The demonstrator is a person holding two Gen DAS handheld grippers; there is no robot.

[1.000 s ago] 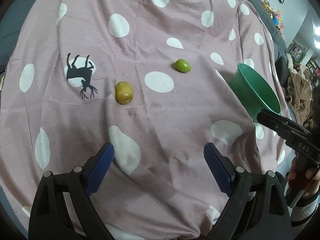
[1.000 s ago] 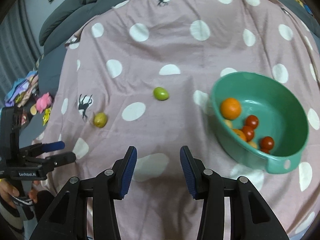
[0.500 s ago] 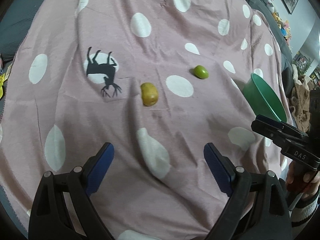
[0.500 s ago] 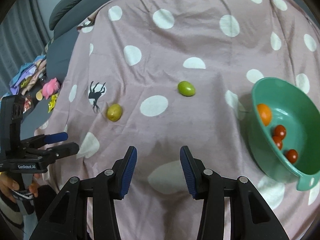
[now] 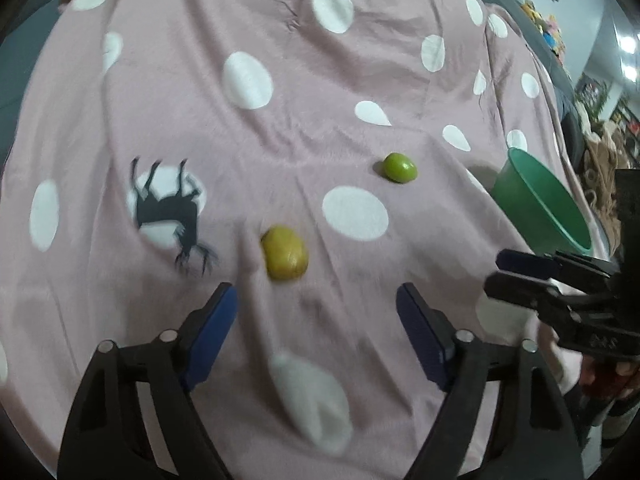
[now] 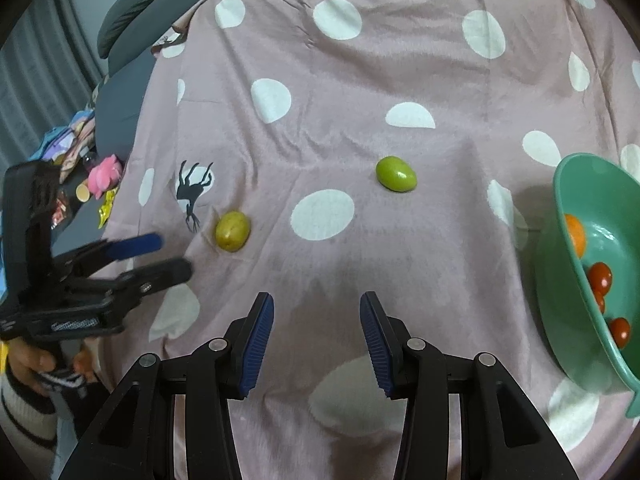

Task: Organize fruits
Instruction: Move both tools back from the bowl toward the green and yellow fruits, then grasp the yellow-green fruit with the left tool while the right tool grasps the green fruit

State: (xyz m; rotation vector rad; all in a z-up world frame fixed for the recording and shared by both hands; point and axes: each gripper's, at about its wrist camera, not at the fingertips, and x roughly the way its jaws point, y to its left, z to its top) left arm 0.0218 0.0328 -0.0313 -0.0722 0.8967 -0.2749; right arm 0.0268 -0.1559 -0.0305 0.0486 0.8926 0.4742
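Left wrist: left gripper (image 5: 316, 308) spread, jaws just been closing, nothing between; yellow fruit (image 5: 284, 258) just ahead on cloth (image 5: 280, 80). Step: reaching for it.

Right wrist: right gripper (image 6: 316, 334) parted, empty; green fruit (image 6: 396, 174) ahead, bowl (image 6: 560, 216) at right holds others. Next: straddle yellow fruit, pinch.

One yellow fruit (image 6: 233, 231); one green fruit (image 6: 396, 174); one bowl (image 6: 576, 280); three red tomatoes (image 6: 600, 278); one orange (image 6: 575, 236).

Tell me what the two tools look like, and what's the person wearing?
Both the left tool and the right tool are black plastic frames with silver rivets and ribbed blue pads. White lettering marks the sides. The sleeve is knitted with dark and white stripes.
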